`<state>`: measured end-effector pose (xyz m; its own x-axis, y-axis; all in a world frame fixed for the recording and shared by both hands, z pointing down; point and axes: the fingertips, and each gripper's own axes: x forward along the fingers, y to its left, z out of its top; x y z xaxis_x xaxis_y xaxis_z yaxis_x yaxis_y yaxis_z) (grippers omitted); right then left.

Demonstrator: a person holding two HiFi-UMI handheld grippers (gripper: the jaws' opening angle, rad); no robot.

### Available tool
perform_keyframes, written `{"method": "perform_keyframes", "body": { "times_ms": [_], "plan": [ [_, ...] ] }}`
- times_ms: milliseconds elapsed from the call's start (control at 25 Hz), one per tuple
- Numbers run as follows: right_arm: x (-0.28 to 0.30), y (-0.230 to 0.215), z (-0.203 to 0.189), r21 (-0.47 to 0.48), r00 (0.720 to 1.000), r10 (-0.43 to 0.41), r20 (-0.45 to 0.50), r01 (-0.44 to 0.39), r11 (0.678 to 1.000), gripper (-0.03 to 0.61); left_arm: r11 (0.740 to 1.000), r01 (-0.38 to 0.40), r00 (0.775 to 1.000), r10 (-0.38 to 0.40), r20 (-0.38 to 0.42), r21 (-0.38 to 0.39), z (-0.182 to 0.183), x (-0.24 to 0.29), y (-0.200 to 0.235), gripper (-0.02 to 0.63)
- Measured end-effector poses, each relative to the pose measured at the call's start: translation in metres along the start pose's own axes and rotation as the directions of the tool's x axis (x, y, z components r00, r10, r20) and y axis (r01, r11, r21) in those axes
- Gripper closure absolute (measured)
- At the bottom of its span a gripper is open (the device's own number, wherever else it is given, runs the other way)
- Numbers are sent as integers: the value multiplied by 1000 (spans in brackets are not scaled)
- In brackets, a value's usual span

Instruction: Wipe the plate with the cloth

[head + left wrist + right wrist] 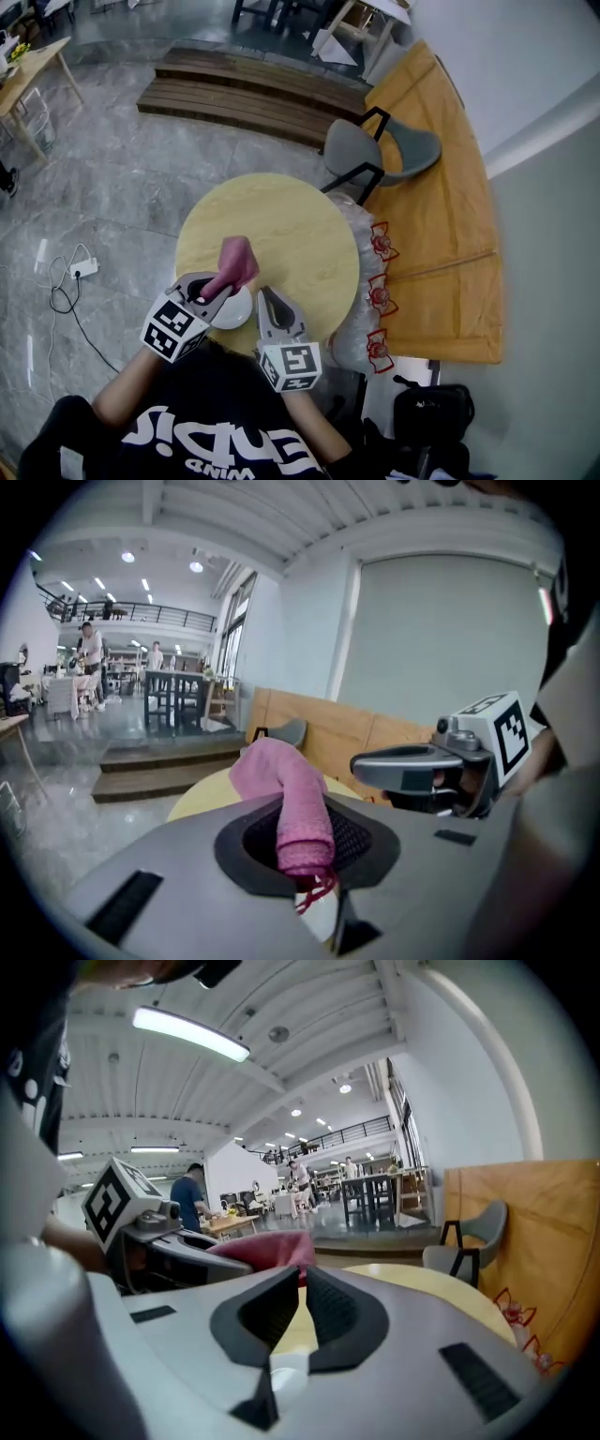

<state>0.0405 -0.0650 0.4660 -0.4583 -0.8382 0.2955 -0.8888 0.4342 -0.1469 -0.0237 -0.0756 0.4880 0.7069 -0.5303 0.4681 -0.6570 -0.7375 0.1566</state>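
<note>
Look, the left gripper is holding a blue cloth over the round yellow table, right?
Not blue. The left gripper is holding a pink cloth over the round yellow table. The left gripper view shows the colour plainly.

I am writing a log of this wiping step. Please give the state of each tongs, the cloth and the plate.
Left tongs: shut on the cloth.
Cloth: bunched, pinched at one end, the rest sticking out past the tips.
Right tongs: almost together, seemingly on the plate's rim.
Plate: at the table edge, partly under the left tongs; clean or dirty cannot be told.
</note>
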Motion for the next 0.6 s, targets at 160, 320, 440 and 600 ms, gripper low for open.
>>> {"method": "perform_keyframes", "body": {
  "times_ms": [160,320,440,600],
  "plan": [
    [-22,4,32,-14,995,-15,101,16,1000,540,996,-48,984,35,174,69,33,-19,-5,561],
    [-37,3,50,-19,984,-55,171,59,998,552,995,-63,954,39,297,72,56,-29,-16,561],
    [-40,3,58,-16,976,-71,207,76,997,555,996,-67,943,45,330,55,69,-36,-21,561],
    [-41,-1,59,10,971,-83,224,82,997,557,995,-73,939,44,341,70,73,-35,-27,561]
  ]
}}
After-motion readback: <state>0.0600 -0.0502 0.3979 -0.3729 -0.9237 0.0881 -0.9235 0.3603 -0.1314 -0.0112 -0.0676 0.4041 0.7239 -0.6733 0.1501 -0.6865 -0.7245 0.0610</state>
